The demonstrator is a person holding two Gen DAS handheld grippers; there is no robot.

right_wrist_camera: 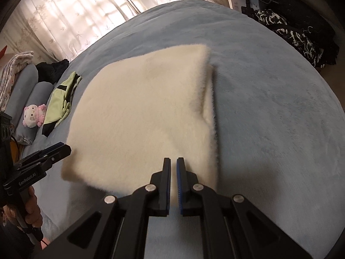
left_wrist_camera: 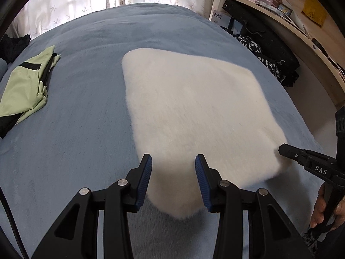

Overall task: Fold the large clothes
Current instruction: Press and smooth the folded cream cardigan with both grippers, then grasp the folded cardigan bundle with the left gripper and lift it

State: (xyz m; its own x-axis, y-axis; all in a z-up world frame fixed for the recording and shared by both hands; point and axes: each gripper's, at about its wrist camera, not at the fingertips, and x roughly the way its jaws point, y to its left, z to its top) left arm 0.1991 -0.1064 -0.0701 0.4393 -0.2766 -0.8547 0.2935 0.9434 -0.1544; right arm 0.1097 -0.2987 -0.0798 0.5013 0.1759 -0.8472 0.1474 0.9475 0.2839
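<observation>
A fluffy cream garment [left_wrist_camera: 189,108] lies folded into a rough square on the blue bed cover [left_wrist_camera: 75,140]; it also shows in the right wrist view [right_wrist_camera: 140,116]. My left gripper [left_wrist_camera: 173,161] is open, its jaws either side of the garment's near corner, holding nothing. My right gripper [right_wrist_camera: 173,164] has its jaws almost together over the garment's near right edge; whether fabric is pinched between them cannot be told. The right gripper shows at the garment's right corner in the left wrist view [left_wrist_camera: 284,149]. The left gripper shows at the left in the right wrist view [right_wrist_camera: 62,149].
A folded light-green and black garment [left_wrist_camera: 25,86] lies at the bed's left. A Hello Kitty plush [right_wrist_camera: 34,115], grey bolsters [right_wrist_camera: 25,86] and dark clothes sit by the headboard. Black patterned clothes [left_wrist_camera: 269,64] and a wooden shelf [left_wrist_camera: 291,28] stand at the right. Curtains hang behind.
</observation>
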